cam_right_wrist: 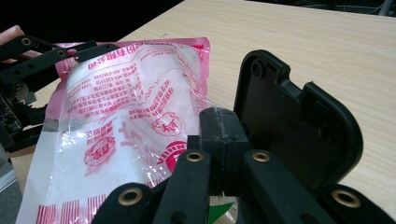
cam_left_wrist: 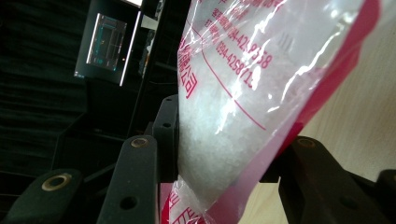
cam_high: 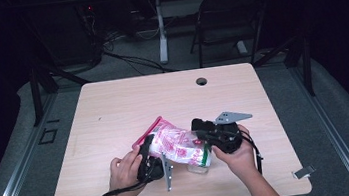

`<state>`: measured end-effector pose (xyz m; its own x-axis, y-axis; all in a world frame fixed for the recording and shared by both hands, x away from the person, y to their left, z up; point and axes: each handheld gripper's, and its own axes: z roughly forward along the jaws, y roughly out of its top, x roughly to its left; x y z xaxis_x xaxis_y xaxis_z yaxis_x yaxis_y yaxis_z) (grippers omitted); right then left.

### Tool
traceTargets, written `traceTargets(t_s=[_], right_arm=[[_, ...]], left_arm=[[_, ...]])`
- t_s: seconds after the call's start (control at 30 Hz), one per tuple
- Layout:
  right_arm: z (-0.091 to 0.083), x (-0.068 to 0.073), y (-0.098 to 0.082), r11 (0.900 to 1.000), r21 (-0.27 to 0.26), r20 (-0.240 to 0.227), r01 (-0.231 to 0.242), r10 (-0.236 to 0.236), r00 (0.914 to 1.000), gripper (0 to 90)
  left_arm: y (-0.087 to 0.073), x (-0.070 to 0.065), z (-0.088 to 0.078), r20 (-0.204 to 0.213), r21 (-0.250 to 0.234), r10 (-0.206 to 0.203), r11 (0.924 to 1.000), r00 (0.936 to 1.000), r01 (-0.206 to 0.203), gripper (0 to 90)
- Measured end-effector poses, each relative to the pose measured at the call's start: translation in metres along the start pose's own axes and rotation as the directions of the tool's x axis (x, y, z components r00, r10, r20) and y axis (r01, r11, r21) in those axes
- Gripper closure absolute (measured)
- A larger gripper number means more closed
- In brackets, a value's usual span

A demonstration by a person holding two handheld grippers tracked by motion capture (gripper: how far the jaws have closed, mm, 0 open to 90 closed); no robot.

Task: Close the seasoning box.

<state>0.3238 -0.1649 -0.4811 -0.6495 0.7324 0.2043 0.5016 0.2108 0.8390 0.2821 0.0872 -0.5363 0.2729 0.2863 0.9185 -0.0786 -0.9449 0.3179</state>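
Observation:
A clear plastic bag (cam_high: 178, 145) with pink print, filled with white grains, is held tilted above the table's front half between two hand-held grippers. My left gripper (cam_high: 152, 156) clamps its lower left part. In the left gripper view the bag (cam_left_wrist: 233, 93) bulges between that gripper's (cam_left_wrist: 233, 140) two black jaws, and both pads press on it. My right gripper (cam_high: 205, 137) is at the bag's right end. In the right gripper view its jaws (cam_right_wrist: 219, 128) are pressed together with the bag's (cam_right_wrist: 126, 116) thin edge apparently pinched between them. The left gripper (cam_right_wrist: 56, 51) shows at the bag's far end.
A small clear container (cam_high: 197, 168) stands on the wooden table (cam_high: 162, 99) right under the bag's right end. The table has a cable hole (cam_high: 201, 81) near its far edge. A dark folding chair (cam_high: 231, 20) stands on the floor behind the table.

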Motion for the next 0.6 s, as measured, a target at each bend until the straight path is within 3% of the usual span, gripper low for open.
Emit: traceTargets(t_s=[0.6], right_arm=[[0.0015, -0.0013, -0.0025, 1.0, -0.01, -0.006, -0.02, 0.02, 0.9998, 90.0]], left_arm=[[0.0017, 0.0018, -0.0032, -0.057, -0.009, 0.068, 0.9976, 0.9961, -0.069, 61.1]])
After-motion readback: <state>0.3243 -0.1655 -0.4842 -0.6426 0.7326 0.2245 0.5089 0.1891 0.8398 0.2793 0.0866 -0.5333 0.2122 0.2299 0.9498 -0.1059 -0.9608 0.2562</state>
